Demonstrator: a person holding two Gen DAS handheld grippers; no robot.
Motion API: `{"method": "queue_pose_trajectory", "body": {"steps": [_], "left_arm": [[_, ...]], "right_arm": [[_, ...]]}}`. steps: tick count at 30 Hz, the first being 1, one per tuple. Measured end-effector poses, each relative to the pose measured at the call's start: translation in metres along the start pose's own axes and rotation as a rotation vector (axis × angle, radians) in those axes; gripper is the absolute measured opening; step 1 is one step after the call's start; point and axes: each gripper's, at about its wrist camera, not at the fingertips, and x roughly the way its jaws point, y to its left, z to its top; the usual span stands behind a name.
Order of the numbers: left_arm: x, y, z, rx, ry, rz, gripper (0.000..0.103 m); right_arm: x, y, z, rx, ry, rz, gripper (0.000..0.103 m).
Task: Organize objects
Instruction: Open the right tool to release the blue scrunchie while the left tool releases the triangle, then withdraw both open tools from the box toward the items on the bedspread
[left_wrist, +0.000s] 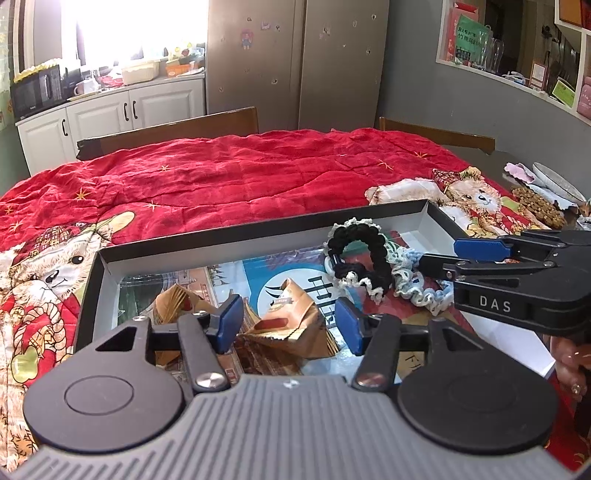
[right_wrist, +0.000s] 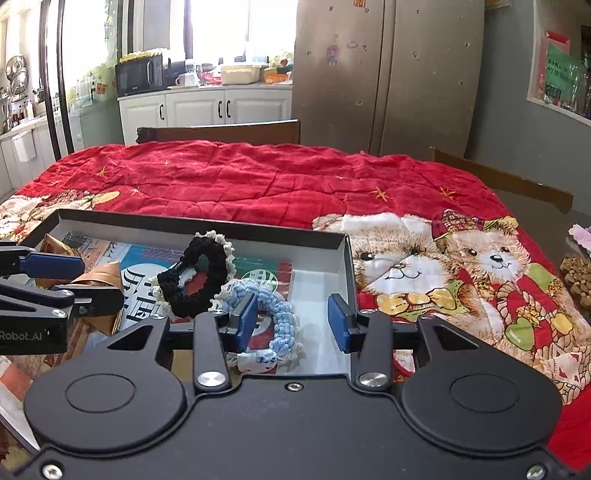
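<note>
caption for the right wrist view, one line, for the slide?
Open right gripper poised over a light-blue crocheted scrunchie beside a black crocheted scrunchie in a shallow black-rimmed box.

My matt black plastic gripper (left_wrist: 290, 325) hangs over crinkled glossy foil packets (left_wrist: 291, 321), knitted yarn scrunchies (left_wrist: 364, 264), a matt cardboard tray (left_wrist: 258, 227) and quilted red cloth (left_wrist: 240, 177).

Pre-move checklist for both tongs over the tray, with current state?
1. Left tongs open: ok.
2. Left tongs straddle the brown wrapper, jaws not closed on it: ok.
3. Right tongs open: ok.
4. Blue scrunchie between right jaws: partly, near the left pad; cannot tell if centered.
5. Black scrunchie clear of right jaws: ok.
6. Both scrunchies inside the tray: ok.
</note>
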Motion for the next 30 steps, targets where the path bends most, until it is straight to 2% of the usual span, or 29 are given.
{"method": "queue_pose_trajectory", "body": {"steps": [10,15,30], "left_arm": [[-0.008,-0.003,0.0,0.006,-0.024,0.006,0.074],[-0.014,-0.005,0.001,0.01,-0.043,0.008,0.077],[-0.038,-0.005,0.0,0.005,-0.085,0.008,0.081]], "right_arm": [[-0.01,-0.003,-0.001,0.011,-0.045,-0.005,0.043],[-0.015,-0.003,-0.002,0.02,-0.063,-0.004,0.049],[-0.039,0.002,0.0,0.0,-0.098,0.017,0.05]]}}
